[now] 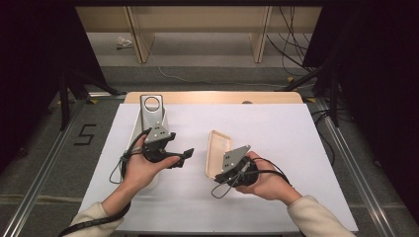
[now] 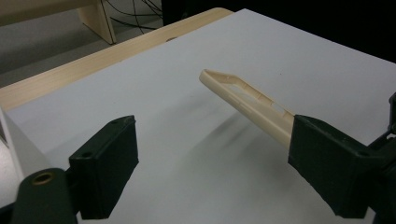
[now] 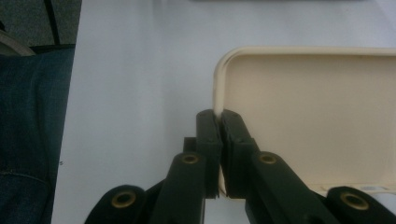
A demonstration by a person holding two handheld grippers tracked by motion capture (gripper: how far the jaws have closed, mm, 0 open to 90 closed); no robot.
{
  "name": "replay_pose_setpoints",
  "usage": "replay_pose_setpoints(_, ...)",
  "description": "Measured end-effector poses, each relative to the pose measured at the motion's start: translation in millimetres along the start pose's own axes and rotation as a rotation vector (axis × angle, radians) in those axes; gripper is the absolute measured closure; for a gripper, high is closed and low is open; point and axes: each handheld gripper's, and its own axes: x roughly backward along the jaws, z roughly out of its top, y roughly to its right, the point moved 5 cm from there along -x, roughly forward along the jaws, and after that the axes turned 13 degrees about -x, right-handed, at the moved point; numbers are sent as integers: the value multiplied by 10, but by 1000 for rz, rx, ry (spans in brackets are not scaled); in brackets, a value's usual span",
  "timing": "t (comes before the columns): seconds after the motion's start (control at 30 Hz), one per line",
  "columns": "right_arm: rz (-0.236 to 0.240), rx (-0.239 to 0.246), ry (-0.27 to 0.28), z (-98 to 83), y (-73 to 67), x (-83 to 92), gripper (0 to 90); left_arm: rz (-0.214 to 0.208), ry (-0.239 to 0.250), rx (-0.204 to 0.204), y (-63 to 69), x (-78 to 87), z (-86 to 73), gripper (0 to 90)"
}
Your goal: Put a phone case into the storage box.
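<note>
A white sheet point(image 1: 296, 148) covers the desk point(image 1: 212, 97), whose pale wooden edge shows at the far side. A grey metal stand point(image 1: 151, 114) with a round hole is at the left. Beyond, cables point(image 1: 291, 44) lie on the floor point(image 1: 207, 69)

You face a white-topped table point(image 1: 296, 148) with a pale wooden far edge, on grey floor point(image 1: 207, 59) marked "5" point(image 1: 85, 134), beyond it wooden furniture legs point(image 1: 141, 44), loose cables point(image 1: 291, 39), black curtains point(image 1: 29, 59).

One cream case point(image 1: 217, 153), two grippers.
</note>
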Motion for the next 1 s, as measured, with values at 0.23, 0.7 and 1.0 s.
replay_pose_setpoints(0.23,-1,8,2,11,-30,-1,876,-28,-22,11,38,-168,105,162)
replay_pose_setpoints(0.7,12,15,9,23,-68,-10,876,-62,-79,27,89,-470,271,213)
replay_pose_setpoints(1.0,11,22,10,35,-80,-19,876,-63,-126,82,36,-612,313,331)
